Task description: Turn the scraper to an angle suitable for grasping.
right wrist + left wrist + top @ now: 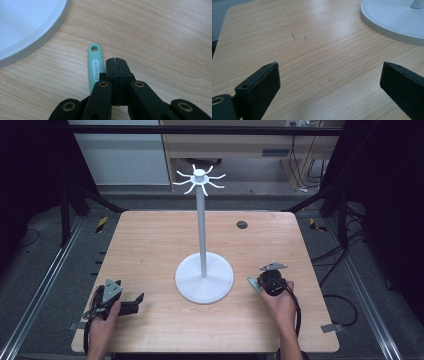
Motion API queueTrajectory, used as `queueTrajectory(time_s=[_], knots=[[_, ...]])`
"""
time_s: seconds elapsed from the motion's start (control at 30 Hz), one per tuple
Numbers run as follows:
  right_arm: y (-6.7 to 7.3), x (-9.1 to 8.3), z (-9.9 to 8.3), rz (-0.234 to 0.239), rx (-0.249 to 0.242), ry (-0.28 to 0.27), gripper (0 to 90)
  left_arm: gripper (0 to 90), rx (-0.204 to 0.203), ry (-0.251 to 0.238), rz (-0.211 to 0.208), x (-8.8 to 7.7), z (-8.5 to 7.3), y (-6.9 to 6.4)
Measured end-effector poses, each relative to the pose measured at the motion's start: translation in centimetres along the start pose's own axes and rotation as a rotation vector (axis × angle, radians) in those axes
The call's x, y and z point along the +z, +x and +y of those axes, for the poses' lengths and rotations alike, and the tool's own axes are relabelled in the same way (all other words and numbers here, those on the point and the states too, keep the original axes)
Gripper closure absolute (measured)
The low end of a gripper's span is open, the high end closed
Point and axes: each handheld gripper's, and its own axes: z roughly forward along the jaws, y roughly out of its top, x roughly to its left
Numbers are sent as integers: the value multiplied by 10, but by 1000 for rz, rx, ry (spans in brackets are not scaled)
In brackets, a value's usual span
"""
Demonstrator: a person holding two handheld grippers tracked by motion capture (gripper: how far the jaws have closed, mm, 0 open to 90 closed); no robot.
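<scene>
A wooden table (150, 250) carries a tall white stand (202, 227), its round base (204, 279) set near the middle of the tabletop and a ring of curved hooks (200, 179) at the top of its thin pole. The left gripper (131, 304) lies low at the table's near left corner, held in the person's left hand (104, 320); in the left gripper view its two black jaws stand wide apart over bare wood, with the edge of the base off to the upper right. The right gripper (261, 283) sits just to the right of the base, in the right hand (281, 304). In the right gripper view its jaws are pressed flat together, pad to pad, with nothing between them — the mint-green handle (95, 65) lies on the wood just beside them on their left, a small hole at its far end pointing toward the rim of the base (47, 35). Whether the jaws touch the handle's side cannot be told.
</scene>
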Motion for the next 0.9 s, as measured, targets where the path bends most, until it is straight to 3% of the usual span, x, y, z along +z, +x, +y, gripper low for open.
queueTrajectory(time_s=[0.27, 0.33, 0.37, 0.43, 0.63, 0.77, 0.9], knots=[[0, 2, 0, 22, 5, 13, 900, 25, 1, 7, -3, 0, 0, 0], [3, 2, -1, 69, 5, 7, 900, 25, 2, 9, -3, 0, 0, 0], [3, 2, -1, 69, 5, 7, 900, 25, 0, 8, -2, 0, 0, 0], [8, 1, -1, 92, -34, 14, 900, 25, 1, 9, -2, 0, 0, -1], [20, -3, -3, 147, -69, 30, 900, 25, 3, 11, -4, 2, 0, -1], [27, -6, -3, 144, -97, 29, 900, 25, 4, 5, -7, 0, 0, -2], [29, -10, 0, 153, -92, 13, 900, 25, -1, 2, -3, 0, 0, -1]])
